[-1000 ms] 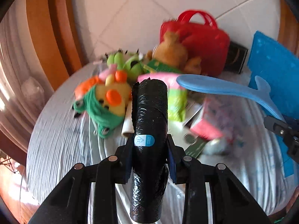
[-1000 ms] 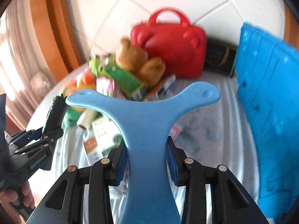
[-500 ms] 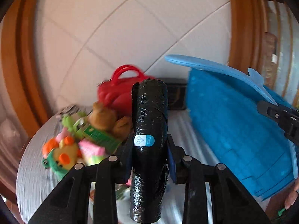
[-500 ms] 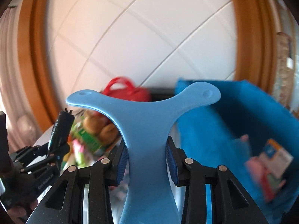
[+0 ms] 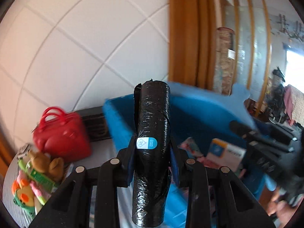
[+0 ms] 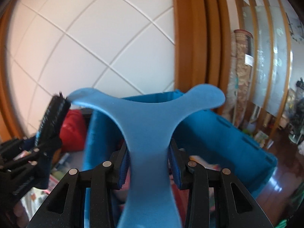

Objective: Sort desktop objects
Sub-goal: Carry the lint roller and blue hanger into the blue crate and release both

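Grippers are clamping a black bag roll (image 5: 151,152) (left) and blue whale-tail piece (image 6: 150,133) (right), needing full clearance over the blue crate (image 6: 228,142) rim before release.

Light: bright daylight, strongest from the window (image 5: 295,64) at right.
Glare: floor (image 6: 273,186) reflects pale patches; black roll (image 5: 152,142) glints.
Blur: bin (image 6: 224,138), toys (image 5: 38,171) and far gripper smeared.
Distortion: fisheye; wall lines curve, corners black.
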A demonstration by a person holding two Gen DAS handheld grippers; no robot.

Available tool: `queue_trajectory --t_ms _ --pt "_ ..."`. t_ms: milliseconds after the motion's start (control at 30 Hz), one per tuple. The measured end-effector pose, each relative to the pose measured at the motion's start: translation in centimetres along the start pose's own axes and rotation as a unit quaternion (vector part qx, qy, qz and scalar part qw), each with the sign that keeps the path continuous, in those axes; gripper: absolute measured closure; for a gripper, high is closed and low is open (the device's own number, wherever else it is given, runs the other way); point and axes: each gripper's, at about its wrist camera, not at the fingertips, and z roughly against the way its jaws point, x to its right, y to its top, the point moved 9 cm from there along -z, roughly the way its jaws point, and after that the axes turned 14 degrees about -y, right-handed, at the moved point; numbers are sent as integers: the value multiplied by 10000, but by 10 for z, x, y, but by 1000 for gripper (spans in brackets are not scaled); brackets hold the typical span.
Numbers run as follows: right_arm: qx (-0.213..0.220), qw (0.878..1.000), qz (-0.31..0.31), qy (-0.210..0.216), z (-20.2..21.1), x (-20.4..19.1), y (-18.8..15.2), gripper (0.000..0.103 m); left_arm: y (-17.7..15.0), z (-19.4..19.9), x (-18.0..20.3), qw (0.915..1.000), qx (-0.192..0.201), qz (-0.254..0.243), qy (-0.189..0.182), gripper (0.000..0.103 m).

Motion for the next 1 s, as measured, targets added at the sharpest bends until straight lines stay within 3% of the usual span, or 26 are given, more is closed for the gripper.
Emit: queue_trajectory --t_ms 300,433,533,600,633,667,700,767,833,933,1000 --pt "-397 9987 -124 -305 -52 57 -17 66 17 -47 64 9984 -351 -427 72 73" --pt "-696 9965 -240 -383 -72 76 -31 66 8 -69 80 9963 -608 -602 16 73" --pt "-986 9940 -436 -166 -82 81 -38 66 -2 -84 82 9944 -843 -626 72 72" --pt "-1045 9932 -439 -282 -82 85 -40 65 -10 -93 84 9908 -1146 -721 77 72" --pt "-1112 9924 -432 -315 -84 85 -41 62 -13 -96 85 9897 -1209 -763 44 71" --pt "-1171 9918 -399 -317 -84 83 -43 51 -14 -96 85 9892 -1225 -804 36 69" --pt "-1177 9917 -362 -358 -83 82 -43 33 -15 -95 85 9891 -1196 -855 77 61" --pt "-1088 9925 -313 -463 -78 82 -40 14 -15 -91 85 9898 -1101 -886 168 50" --pt "-1070 9919 -305 -617 -77 84 -39 12 -14 -87 83 9906 -1044 -869 162 39" --pt "-1110 9912 -399 -599 -81 87 -40 12 -12 -77 79 9936 -842 -730 158 35" --pt "-1028 9919 -510 -549 -77 89 -41 4 -11 -63 73 9955 -665 -644 192 35"
